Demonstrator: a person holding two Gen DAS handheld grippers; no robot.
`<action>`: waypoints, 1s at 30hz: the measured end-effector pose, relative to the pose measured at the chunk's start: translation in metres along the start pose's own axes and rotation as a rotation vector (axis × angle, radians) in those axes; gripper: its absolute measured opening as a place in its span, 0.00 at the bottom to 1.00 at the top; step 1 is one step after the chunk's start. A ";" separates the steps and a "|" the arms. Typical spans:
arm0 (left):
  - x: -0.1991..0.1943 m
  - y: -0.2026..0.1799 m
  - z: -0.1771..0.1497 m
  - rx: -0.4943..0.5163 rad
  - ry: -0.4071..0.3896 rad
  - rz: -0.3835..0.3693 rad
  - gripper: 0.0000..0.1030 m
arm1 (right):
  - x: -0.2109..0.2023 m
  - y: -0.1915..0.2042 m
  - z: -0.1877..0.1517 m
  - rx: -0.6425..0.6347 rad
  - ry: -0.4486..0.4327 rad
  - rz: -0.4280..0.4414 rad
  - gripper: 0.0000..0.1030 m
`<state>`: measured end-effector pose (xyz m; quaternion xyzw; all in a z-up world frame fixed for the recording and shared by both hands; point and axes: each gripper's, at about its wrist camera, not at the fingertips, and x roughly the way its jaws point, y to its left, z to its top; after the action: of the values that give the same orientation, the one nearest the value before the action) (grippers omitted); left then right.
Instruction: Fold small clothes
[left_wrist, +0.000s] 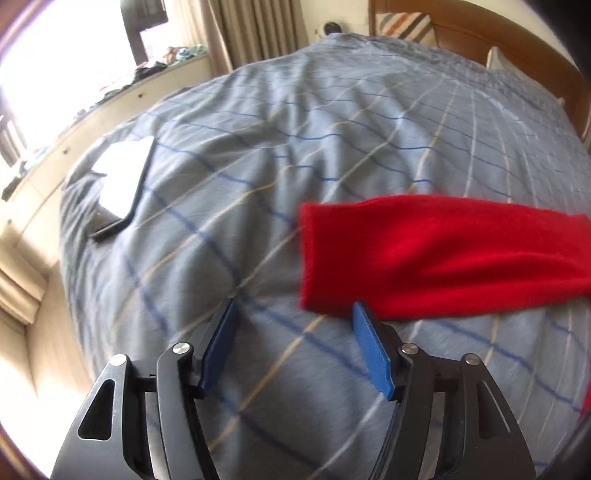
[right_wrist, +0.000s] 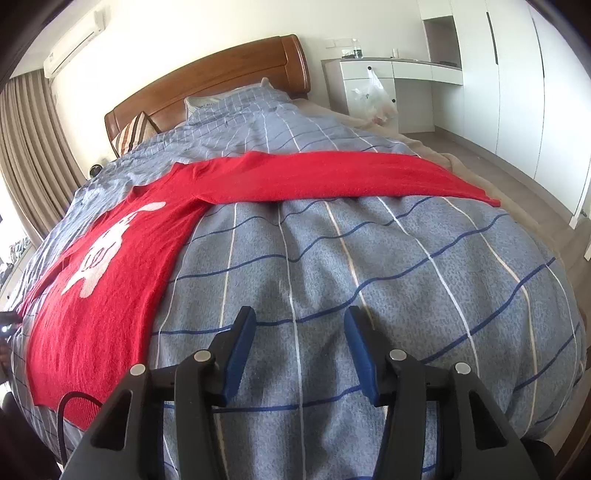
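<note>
A: Where's the garment?
B: A fuzzy red knit sweater (right_wrist: 122, 280) with a white figure lies flat on the checked grey duvet (right_wrist: 369, 295).
A: Grippers?
B: Left gripper (left_wrist: 293, 314) and right gripper (right_wrist: 299, 319) both gape wide, holding nothing.

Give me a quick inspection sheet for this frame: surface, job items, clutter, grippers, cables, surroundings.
Surface: bed with rumpled blue checked duvet.
Job's things: red sweater spread flat, white figure up, one sleeve stretched sideways.
Clutter: tablet on the duvet.
Grippers: left gripper open beside a sleeve cuff; right gripper open over bare duvet.
Cables: black cable by right gripper.
Surroundings: wooden headboard, curtains, white cabinets.
</note>
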<state>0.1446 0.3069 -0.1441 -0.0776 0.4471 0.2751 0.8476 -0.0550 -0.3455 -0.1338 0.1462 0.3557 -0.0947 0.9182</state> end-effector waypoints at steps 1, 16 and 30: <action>-0.005 0.015 -0.007 -0.019 -0.008 0.004 0.66 | 0.001 0.000 0.000 -0.002 0.004 0.002 0.50; -0.078 -0.081 -0.061 0.101 -0.098 -0.479 0.85 | -0.001 0.014 0.032 -0.057 -0.113 0.013 0.62; -0.053 -0.106 -0.085 0.219 -0.125 -0.436 1.00 | 0.047 0.010 0.009 -0.092 -0.051 -0.078 0.74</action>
<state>0.1164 0.1652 -0.1637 -0.0628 0.3936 0.0401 0.9163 -0.0119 -0.3421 -0.1573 0.0875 0.3417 -0.1179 0.9283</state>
